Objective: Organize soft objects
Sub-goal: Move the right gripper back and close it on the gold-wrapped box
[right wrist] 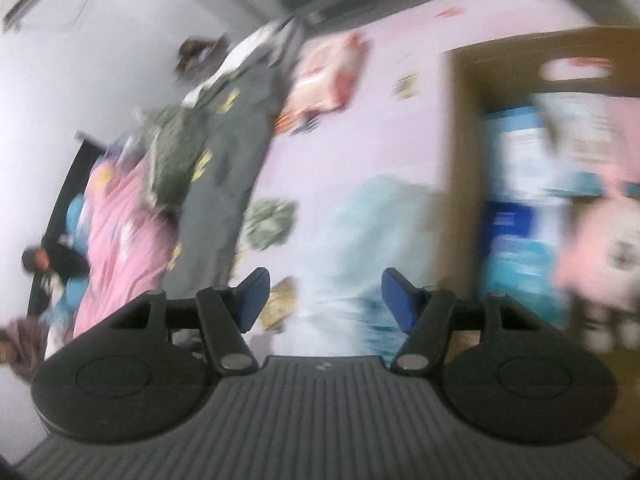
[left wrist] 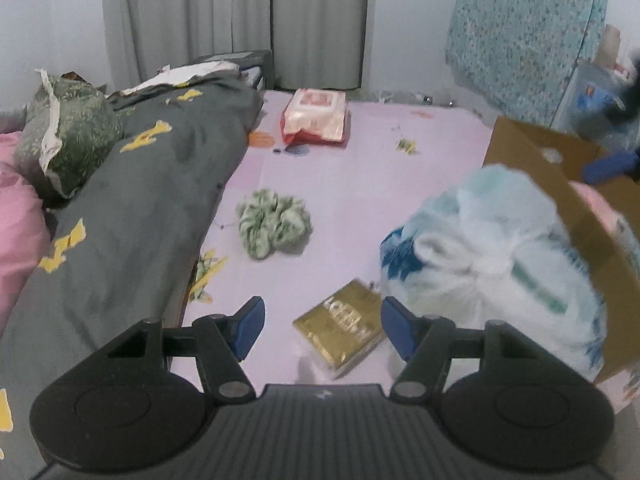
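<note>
On the pink sheet lie a crumpled green cloth, a red-and-pink soft pack further back, and a gold packet. My left gripper hovers open over the gold packet, its blue pads apart from it. A pale blue-and-white bundle leans against a cardboard box on the right. In the blurred right wrist view, my right gripper is open and empty above that bundle. The box holds blue packs and a pink plush toy.
A grey blanket with yellow marks, a green pillow and a pink quilt crowd the left side. Grey curtains hang behind, and a patterned teal cloth hangs at the back right.
</note>
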